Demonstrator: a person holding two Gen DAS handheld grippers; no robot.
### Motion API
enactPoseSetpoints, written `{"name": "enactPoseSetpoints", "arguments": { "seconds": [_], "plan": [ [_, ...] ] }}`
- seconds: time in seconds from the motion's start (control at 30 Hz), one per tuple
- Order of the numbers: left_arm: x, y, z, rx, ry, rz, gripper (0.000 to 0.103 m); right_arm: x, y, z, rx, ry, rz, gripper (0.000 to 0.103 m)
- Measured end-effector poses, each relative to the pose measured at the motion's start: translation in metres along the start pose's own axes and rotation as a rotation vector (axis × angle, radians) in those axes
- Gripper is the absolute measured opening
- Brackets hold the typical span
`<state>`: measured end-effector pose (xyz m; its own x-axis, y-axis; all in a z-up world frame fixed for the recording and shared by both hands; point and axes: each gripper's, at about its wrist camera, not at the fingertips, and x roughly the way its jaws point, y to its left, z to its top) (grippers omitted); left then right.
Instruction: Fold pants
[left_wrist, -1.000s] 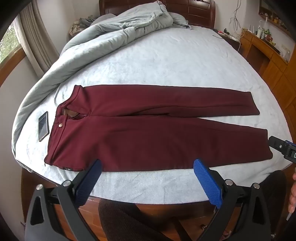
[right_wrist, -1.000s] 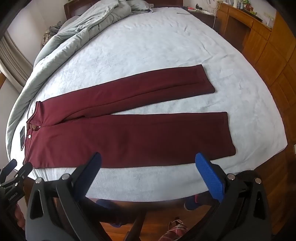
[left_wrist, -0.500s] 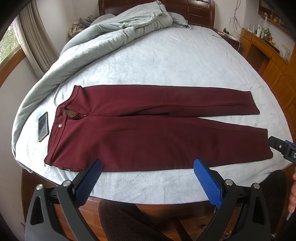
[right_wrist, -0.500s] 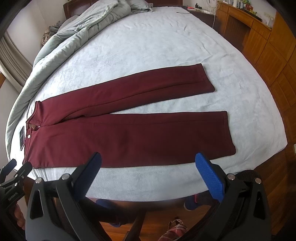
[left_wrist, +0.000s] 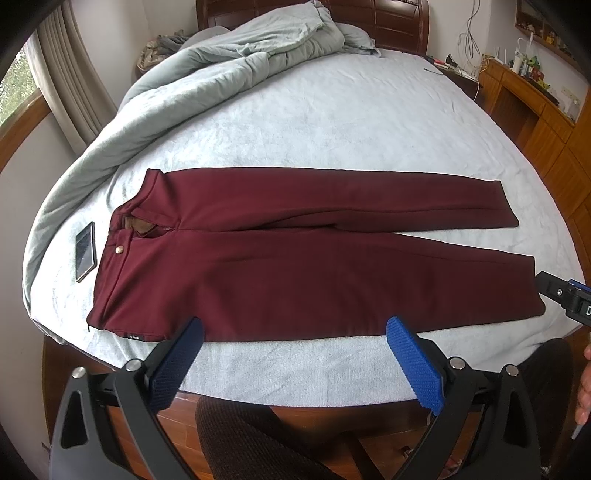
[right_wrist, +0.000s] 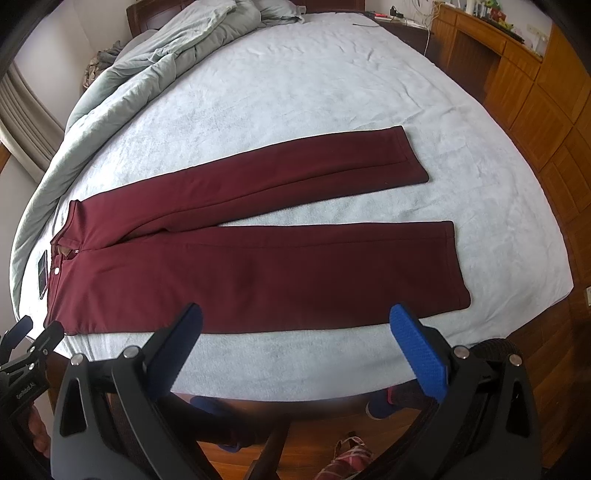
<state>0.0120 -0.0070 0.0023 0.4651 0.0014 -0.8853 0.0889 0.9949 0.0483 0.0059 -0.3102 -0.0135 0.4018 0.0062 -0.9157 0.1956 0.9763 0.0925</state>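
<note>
Dark red pants (left_wrist: 295, 266) lie flat on the pale bed sheet (left_wrist: 332, 122), waist to the left, both legs spread apart to the right. They also show in the right wrist view (right_wrist: 258, 273). My left gripper (left_wrist: 293, 350) is open and empty, held above the bed's near edge in front of the near leg. My right gripper (right_wrist: 295, 347) is open and empty, also above the near edge. The right gripper shows at the right edge of the left wrist view (left_wrist: 565, 295); the left gripper shows at the lower left of the right wrist view (right_wrist: 26, 347).
A phone (left_wrist: 85, 251) lies on the sheet just left of the waistband. A grey duvet (left_wrist: 207, 70) is bunched along the far left of the bed. Wooden cabinets (right_wrist: 535, 96) stand to the right. The wooden floor (right_wrist: 325, 439) is below the bed edge.
</note>
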Motion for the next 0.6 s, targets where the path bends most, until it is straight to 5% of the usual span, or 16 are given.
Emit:
{"name": "enactPoseSetpoints", "arguments": {
  "seconds": [0.6],
  "plan": [
    [0.0039, -0.0026, 0.0010, 0.004, 0.005, 0.001, 0.099, 0.0015, 0.0009, -0.0010, -0.005, 0.006, -0.009, 0.100]
  ]
}}
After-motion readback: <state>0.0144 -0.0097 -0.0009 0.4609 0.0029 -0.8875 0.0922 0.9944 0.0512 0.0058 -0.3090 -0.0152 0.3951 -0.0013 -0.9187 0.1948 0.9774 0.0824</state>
